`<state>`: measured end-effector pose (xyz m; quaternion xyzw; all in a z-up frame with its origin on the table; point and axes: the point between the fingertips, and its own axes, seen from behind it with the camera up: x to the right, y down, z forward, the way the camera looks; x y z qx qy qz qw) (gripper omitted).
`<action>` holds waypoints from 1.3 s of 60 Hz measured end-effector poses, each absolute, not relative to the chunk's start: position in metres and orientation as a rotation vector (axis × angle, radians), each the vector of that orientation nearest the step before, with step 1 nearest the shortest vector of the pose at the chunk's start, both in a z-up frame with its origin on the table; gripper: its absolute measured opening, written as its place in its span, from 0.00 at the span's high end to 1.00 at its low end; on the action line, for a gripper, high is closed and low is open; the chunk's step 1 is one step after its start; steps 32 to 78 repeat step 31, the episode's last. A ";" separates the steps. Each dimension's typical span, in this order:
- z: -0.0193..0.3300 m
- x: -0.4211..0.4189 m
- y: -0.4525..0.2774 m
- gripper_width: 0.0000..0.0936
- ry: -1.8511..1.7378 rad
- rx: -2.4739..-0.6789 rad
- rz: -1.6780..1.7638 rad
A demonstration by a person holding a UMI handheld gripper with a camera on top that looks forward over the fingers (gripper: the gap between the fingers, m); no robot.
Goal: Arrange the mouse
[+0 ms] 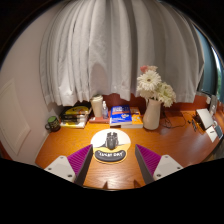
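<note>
I count one mouse (111, 141) on one round mouse mat (110, 152) just ahead of my two fingers (74, 161), each with one purple pad. Beyond it on the counter (170, 140): one white vase (152, 113) of flowers, one small potted plant (52, 124), two stacks of books (75, 115), one cup (98, 107)
</note>
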<state>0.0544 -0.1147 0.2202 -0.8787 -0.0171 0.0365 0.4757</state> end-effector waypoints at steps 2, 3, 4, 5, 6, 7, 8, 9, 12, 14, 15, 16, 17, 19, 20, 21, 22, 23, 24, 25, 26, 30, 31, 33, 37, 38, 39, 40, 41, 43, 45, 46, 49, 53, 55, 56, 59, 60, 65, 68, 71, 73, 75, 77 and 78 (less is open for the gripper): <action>0.221 0.057 -0.125 0.10 -0.043 -2.142 0.083; 0.221 0.058 -0.129 0.10 -0.041 -2.141 0.086; 0.221 0.058 -0.134 0.10 -0.039 -2.141 0.091; 0.220 0.058 -0.138 0.10 -0.036 -2.142 0.098; 0.220 0.058 -0.143 0.10 -0.036 -2.142 0.103; 0.220 0.059 -0.147 0.10 -0.038 -2.141 0.107; 0.220 0.060 -0.151 0.10 -0.040 -2.141 0.107; 0.219 0.061 -0.154 0.10 -0.040 -2.141 0.108; 0.217 0.062 -0.164 0.10 -0.041 -2.146 0.112; 0.216 0.064 -0.170 0.10 -0.045 -2.146 0.110; 0.216 0.065 -0.172 0.10 -0.044 -2.145 0.110; 0.216 0.065 -0.175 0.10 -0.041 -2.145 0.107; 0.216 0.066 -0.177 0.10 -0.038 -2.144 0.109; 0.216 0.067 -0.181 0.10 -0.036 -2.142 0.109; 0.217 0.067 -0.183 0.10 -0.036 -2.141 0.109; 0.217 0.068 -0.184 0.10 -0.036 -2.140 0.110; 0.217 0.068 -0.185 0.10 -0.034 -2.139 0.112; 0.217 0.068 -0.187 0.10 -0.033 -2.137 0.115; 0.217 0.069 -0.188 0.10 -0.031 -2.136 0.117; 0.217 0.070 -0.189 0.10 -0.030 -2.135 0.119; 0.217 0.071 -0.190 0.10 -0.030 -2.133 0.118; 0.219 0.075 -0.192 0.10 -0.029 -2.128 0.112; 0.219 0.076 -0.193 0.10 -0.029 -2.128 0.110; 0.219 0.076 -0.193 0.10 -0.029 -2.128 0.110; 0.219 0.076 -0.193 0.10 -0.029 -2.128 0.110; 0.219 0.076 -0.193 0.10 -0.029 -2.128 0.110; 0.219 0.076 -0.193 0.10 -0.029 -2.128 0.110; 0.219 0.076 -0.193 0.10 -0.029 -2.128 0.110; 0.219 0.076 -0.193 0.10 -0.029 -2.128 0.110; 0.219 0.076 -0.193 0.10 -0.029 -2.128 0.110; 0.219 0.076 -0.193 0.10 -0.029 -2.128 0.110; 0.219 0.076 -0.193 0.10 -0.029 -2.128 0.110; 0.219 0.076 -0.193 0.10 -0.029 -2.128 0.110; 0.219 0.076 -0.193 0.10 -0.029 -2.128 0.110; 0.219 0.076 -0.193 0.10 -0.029 -2.128 0.110; 0.219 0.076 -0.193 0.10 -0.029 -2.128 0.110; 0.219 0.076 -0.193 0.10 -0.029 -2.128 0.110; 0.219 0.076 -0.193 0.10 -0.029 -2.128 0.110; 0.219 0.076 -0.193 0.10 -0.029 -2.128 0.110; 0.219 0.076 -0.193 0.10 -0.029 -2.128 0.110; 0.219 0.076 -0.193 0.10 -0.029 -2.128 0.110; 0.219 0.076 -0.193 0.10 -0.029 -2.128 0.110; 0.219 0.076 -0.193 0.10 -0.029 -2.128 0.110; 0.219 0.076 -0.193 0.10 -0.029 -2.128 0.110; 0.219 0.076 -0.193 0.10 -0.029 -2.128 0.110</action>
